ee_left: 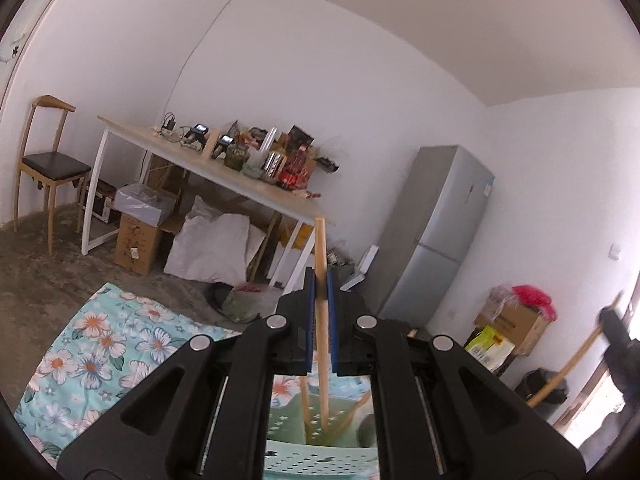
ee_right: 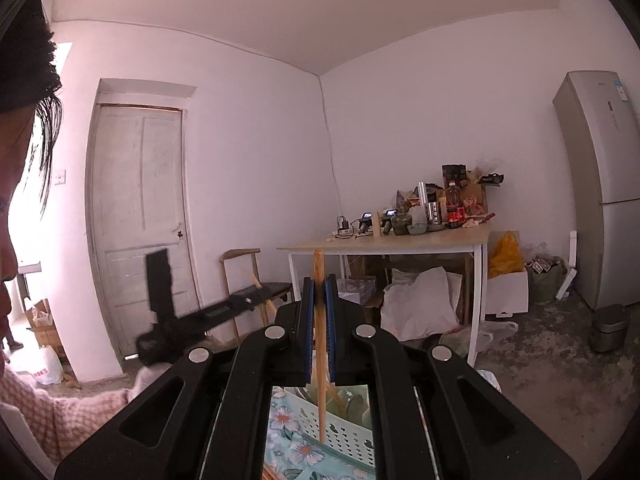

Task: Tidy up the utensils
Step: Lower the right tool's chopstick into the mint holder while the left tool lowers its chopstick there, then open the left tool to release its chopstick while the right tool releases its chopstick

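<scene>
My left gripper is shut on a light wooden chopstick that stands upright between its blue pads. Beneath it is a pale green perforated basket with a few more chopsticks leaning inside. In the same way, my right gripper is shut on another upright chopstick over the basket. Each gripper shows blurred in the other's view: the right gripper with its stick, the left gripper at the left.
A floral cloth lies on the concrete floor under the basket. Behind it stand a cluttered white-legged table, a wooden chair, a grey fridge, cardboard boxes and a small bin. A person's pink chequered sleeve is at the lower left.
</scene>
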`<state>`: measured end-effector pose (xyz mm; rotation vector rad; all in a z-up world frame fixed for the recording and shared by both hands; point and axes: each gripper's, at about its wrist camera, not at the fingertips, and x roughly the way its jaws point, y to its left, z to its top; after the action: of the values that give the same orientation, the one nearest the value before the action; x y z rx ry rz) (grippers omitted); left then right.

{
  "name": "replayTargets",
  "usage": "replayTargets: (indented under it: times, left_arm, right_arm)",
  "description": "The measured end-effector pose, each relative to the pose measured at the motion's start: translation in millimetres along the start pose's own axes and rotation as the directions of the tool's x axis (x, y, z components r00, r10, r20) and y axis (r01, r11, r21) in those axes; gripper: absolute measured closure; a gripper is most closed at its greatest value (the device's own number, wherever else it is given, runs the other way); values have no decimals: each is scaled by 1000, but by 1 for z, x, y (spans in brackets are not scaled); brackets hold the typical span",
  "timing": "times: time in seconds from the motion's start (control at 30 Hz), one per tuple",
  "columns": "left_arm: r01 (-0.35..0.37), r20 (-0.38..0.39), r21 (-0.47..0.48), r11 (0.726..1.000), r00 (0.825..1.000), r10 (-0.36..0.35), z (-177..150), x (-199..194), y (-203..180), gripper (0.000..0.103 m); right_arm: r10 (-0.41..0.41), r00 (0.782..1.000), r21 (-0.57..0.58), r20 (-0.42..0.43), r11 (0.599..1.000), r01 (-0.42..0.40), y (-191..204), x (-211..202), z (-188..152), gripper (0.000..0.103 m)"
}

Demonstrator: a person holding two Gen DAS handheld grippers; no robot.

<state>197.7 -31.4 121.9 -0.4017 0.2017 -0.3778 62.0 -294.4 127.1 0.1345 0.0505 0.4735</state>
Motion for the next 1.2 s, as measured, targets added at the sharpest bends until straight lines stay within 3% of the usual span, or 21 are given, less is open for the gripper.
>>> replayTargets:
  times: [0.23,0.27,0.33,0.5,0.7,0.93,1.1,1.2]
  left_arm:
    - [-12,-134,-30,999,991,8,-33,28,15,96]
    - [-13,-154,-28,1000,988,8,-37,28,16,89]
    - [-17,-167,-31,999,986,12,-41,24,19,64]
    - [-41,-122,-20,999,992,38,-33,-2,25,42]
    - [-79,-56,-2,997,995,79,-26,-53,35,34]
    - [-146,-60,42,988,987,149,-46,-112,49,28]
    - [-211,-91,59,976,972,216,-70,-140,63,27]
    - [-234,-118,32,972,964,236,-83,-150,74,27]
  right_arm:
    - [-4,1000,8,-3,1000,4,-6,4,2,97]
    - [-4,1000,6,-4,1000,4,-7,6,3,97]
    - [3,1000,9,-3,1000,-3,-6,10,5,97]
    - [13,1000,10,17,1000,-13,-4,17,12,97]
    - [2,999,-42,42,999,0,9,30,19,97]
    - [-42,999,-142,28,989,46,26,66,16,97]
    - [-115,993,-227,-9,968,110,35,99,-2,97]
    - [-177,980,-295,-93,945,143,42,121,-20,96]
